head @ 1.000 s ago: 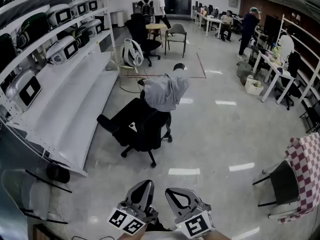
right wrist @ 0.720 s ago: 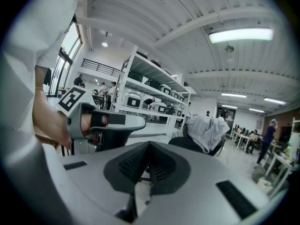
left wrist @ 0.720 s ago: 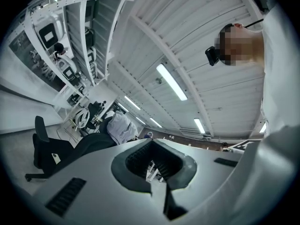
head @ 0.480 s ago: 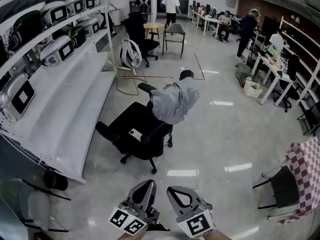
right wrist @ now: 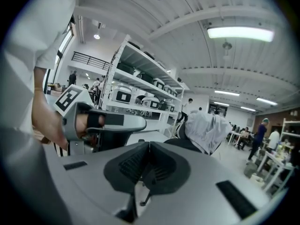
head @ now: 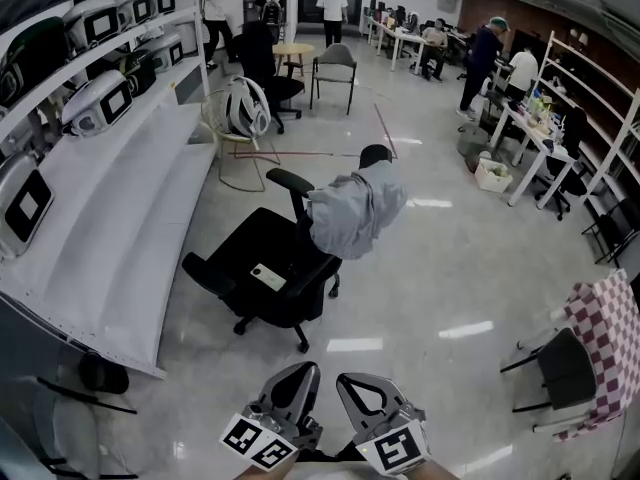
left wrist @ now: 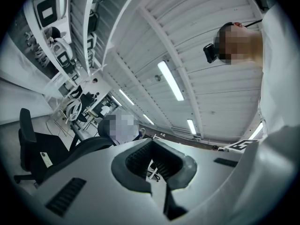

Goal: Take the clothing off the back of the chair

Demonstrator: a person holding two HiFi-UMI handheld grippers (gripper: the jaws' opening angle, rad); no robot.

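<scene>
A grey garment (head: pixel 355 213) hangs over the back of a black office chair (head: pixel 262 280) in the middle of the floor in the head view. Both grippers are held low at the bottom edge, well short of the chair, side by side. My left gripper (head: pixel 298 370) is shut with nothing in it, and my right gripper (head: pixel 352 380) is shut and empty too. In the right gripper view the garment (right wrist: pixel 206 129) shows ahead, past the closed right gripper (right wrist: pixel 150 144), with the left gripper's body (right wrist: pixel 110 122) alongside. The left gripper (left wrist: pixel 152 142) points upward; the chair (left wrist: pixel 35 144) sits at its left.
Long white shelves (head: pixel 110 198) with white devices run along the left. A small white item (head: pixel 268 276) lies on the chair seat. A chair with a red-checked cloth (head: pixel 600 338) stands at right. A light chair with a helmet (head: pixel 240 113), desks and several people are farther back.
The chair and garment have come nearer and sit lower in the head view as I move toward them. Both grippers stay shut, side by side.
</scene>
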